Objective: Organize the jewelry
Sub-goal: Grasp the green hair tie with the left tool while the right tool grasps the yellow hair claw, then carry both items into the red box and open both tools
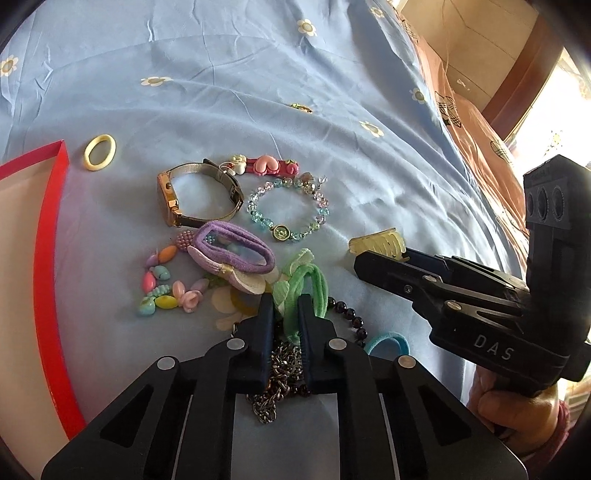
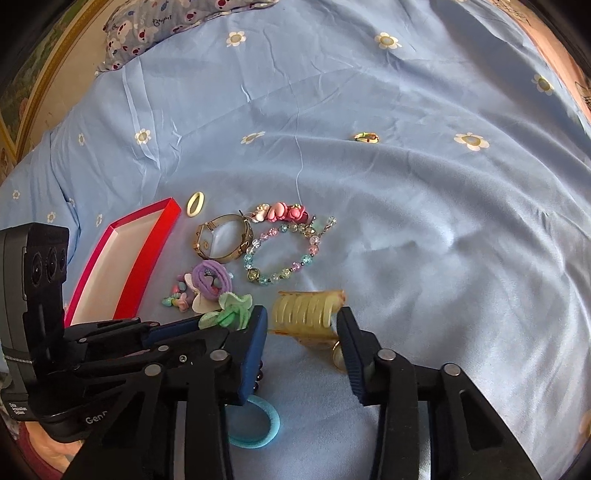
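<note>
Jewelry lies in a heap on a blue bedsheet. My left gripper [image 1: 285, 303] is shut on a green hair tie [image 1: 301, 291], which also shows in the right wrist view [image 2: 231, 312]. My right gripper [image 2: 301, 321] is open, its jaws on either side of a yellow claw clip [image 2: 306, 314], also seen in the left wrist view [image 1: 376, 243]. Close by lie a purple hair tie [image 1: 236, 247], a gold watch [image 1: 195, 199], a crystal bead bracelet [image 1: 291, 206], a pink hair clip [image 1: 266, 166], pastel beads [image 1: 166, 288] and a metal chain [image 1: 280, 373].
A red box [image 2: 125, 258] with a white inside lies open at the left. A cream ring [image 1: 99, 152] lies beside it. A blue hair tie [image 2: 255, 424] and dark beads [image 1: 349, 314] lie under the grippers. A small brooch [image 2: 365, 137] lies farther off. A pillow [image 2: 166, 26] is at the back.
</note>
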Demonstrator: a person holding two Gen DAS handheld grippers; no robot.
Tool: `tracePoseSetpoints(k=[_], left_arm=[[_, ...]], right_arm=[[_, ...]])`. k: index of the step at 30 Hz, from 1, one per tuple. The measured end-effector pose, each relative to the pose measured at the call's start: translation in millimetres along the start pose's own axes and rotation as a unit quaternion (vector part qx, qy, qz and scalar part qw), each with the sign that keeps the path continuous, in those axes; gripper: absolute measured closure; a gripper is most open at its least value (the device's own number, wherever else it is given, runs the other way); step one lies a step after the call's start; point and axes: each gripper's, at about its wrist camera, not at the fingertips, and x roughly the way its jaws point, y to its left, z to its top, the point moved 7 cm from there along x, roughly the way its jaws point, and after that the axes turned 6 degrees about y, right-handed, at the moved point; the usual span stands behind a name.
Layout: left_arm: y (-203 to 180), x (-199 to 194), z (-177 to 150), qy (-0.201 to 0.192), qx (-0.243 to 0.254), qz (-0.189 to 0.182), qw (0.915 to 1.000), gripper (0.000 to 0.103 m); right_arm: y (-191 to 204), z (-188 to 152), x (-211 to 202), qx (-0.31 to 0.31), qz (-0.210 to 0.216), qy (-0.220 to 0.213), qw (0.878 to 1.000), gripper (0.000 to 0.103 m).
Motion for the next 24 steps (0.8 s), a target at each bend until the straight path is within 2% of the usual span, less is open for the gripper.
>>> tracePoseSetpoints(k=[7,12,24], left_arm=[[2,-24,-2,-0.023,-0.005,-0.007,0.9997,0.094],[12,-51,-9,-0.046,-0.014,0.0,0.9988,0.094],[83,-105,-35,-0.085,-0.081,0.041,0.9922,0.094]], right_arm=[[5,0,-12,-0.001,0.003,-0.016,1.0,0.066],[20,1,-21,-0.009,0.017,-0.023,1.0,0.066],[95,6,-18,-0.06,0.069,-0.021,0.996,0.066]])
